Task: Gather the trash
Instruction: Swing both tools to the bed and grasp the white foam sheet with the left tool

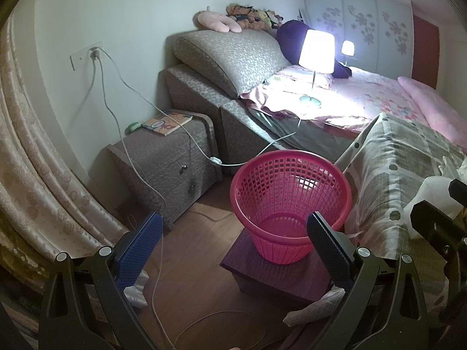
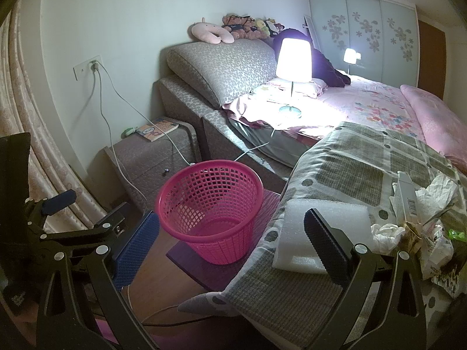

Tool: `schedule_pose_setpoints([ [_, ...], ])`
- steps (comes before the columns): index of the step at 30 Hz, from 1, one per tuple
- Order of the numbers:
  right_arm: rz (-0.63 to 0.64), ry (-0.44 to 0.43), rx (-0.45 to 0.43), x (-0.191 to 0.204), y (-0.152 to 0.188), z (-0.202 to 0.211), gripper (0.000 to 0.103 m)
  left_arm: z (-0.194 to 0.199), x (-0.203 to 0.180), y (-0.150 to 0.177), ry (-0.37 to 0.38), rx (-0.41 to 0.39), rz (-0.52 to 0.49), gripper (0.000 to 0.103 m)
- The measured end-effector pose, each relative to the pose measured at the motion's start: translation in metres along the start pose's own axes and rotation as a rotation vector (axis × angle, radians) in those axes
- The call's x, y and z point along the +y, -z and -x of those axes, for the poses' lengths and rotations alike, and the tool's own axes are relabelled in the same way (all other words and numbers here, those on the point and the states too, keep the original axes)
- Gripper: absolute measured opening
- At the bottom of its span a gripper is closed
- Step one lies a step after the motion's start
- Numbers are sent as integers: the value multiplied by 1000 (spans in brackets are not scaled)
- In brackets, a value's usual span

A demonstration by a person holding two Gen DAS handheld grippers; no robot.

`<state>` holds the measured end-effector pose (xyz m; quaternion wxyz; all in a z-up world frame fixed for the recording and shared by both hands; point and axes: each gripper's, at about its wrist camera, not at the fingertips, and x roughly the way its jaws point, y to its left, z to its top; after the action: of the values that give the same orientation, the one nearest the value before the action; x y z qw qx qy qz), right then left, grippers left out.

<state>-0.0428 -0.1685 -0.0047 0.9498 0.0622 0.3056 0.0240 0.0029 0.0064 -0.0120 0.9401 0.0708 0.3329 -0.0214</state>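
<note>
Both grippers held level with fingers spread wide, gripping nothing.

Left gripper points at the pink plastic lattice wastebasket, standing on a dark purple stool beside the bed. Right gripper hovers over a white foam sheet on the grey patterned bedcover; crumpled paper trash lies at right.

Dim room, glaring bedside lamp overexposed, dark fisheye-warped edges, deep floor shadows.
</note>
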Motion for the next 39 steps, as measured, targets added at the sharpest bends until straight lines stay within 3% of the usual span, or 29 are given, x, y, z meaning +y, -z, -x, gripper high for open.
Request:
schedule_pose_setpoints([
  [6, -3, -3, 0, -1, -1, 2, 96, 0, -3, 3, 12, 7, -11, 95],
  [11, -6, 27, -38, -8, -1, 22, 96, 6, -13, 3, 77, 12, -43, 95],
  [16, -58, 139, -62, -45, 4, 50, 96, 15, -36, 0, 189, 7, -104, 95],
  [26, -305, 357, -103, -156, 35, 112, 96, 35, -112, -1, 483, -5, -307, 95],
  [31, -381, 420, -118, -191, 51, 131, 96, 28, -147, -8, 562, -17, -372, 95],
  [39, -450, 467, -136, -231, 70, 156, 96, -4, -183, -12, 748, 81, -446, 95],
])
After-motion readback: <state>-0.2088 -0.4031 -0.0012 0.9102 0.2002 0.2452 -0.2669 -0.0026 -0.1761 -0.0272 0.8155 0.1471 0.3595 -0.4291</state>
